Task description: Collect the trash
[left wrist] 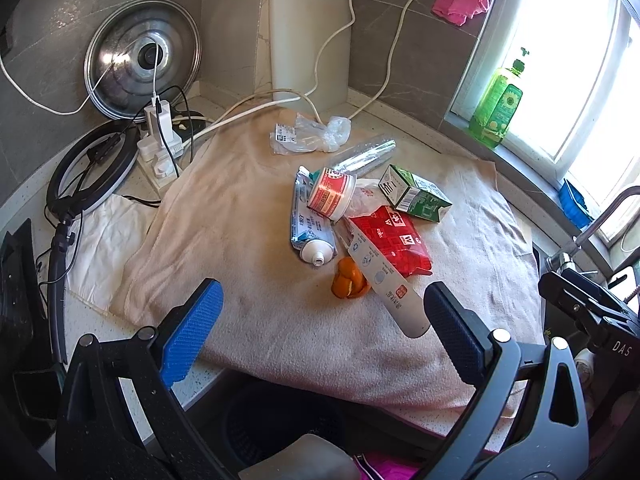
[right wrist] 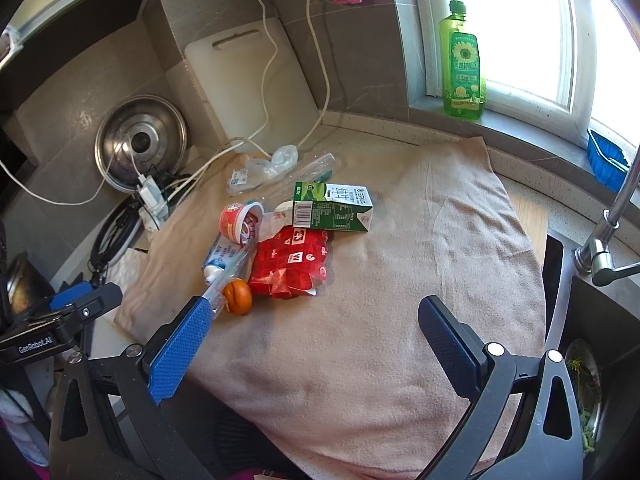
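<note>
A pile of trash lies on a beige towel (left wrist: 248,216) on the counter: a red wrapper (left wrist: 394,238) (right wrist: 292,264), a green carton (left wrist: 416,194) (right wrist: 332,208), a red-and-white cup (left wrist: 332,194) (right wrist: 240,220), a squeezed tube (left wrist: 310,224), a long white tube (left wrist: 384,280), orange peel (left wrist: 350,280) (right wrist: 238,296), a clear bottle (left wrist: 366,156) and a clear plastic bag (left wrist: 316,134) (right wrist: 264,168). My left gripper (left wrist: 322,304) is open and empty, just short of the pile. My right gripper (right wrist: 314,320) is open and empty, right of the pile.
A pot lid (left wrist: 142,56), a power strip with cables (left wrist: 160,136) and a ring light (left wrist: 90,168) crowd the back left. A white cutting board (left wrist: 308,36) leans on the wall. A green soap bottle (right wrist: 462,64) stands on the sill. The sink and faucet (right wrist: 608,240) lie right. A dark bin (left wrist: 280,428) sits below the counter edge.
</note>
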`<state>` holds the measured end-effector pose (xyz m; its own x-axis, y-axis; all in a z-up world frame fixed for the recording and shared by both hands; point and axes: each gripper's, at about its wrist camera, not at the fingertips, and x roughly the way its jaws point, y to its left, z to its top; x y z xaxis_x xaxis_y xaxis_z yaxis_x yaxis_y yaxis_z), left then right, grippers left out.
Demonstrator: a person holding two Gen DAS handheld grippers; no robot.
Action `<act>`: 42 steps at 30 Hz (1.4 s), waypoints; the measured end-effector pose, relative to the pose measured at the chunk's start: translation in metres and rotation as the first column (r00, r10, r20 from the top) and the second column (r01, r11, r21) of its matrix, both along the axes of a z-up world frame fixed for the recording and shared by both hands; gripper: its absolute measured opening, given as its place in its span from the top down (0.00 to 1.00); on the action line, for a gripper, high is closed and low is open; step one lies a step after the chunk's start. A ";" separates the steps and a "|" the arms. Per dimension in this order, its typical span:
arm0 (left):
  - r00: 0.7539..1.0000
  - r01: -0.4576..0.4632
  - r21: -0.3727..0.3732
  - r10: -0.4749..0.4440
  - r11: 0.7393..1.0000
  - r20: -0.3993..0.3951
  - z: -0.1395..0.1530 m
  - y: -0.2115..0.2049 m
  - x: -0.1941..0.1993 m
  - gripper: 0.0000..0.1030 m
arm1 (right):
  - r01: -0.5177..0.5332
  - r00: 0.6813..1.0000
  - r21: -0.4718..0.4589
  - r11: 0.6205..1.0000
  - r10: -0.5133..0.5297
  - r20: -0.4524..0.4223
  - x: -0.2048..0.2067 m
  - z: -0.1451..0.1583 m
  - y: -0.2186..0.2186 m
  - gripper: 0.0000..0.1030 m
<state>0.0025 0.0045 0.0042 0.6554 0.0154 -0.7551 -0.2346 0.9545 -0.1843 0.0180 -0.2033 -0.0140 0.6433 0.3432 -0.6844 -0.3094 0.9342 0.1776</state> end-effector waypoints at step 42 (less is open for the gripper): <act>1.000 0.002 0.001 -0.002 1.000 -0.003 -0.001 0.000 0.000 0.01 | 0.003 0.999 0.036 0.999 -0.001 -0.043 0.004 -0.009 -0.003 0.01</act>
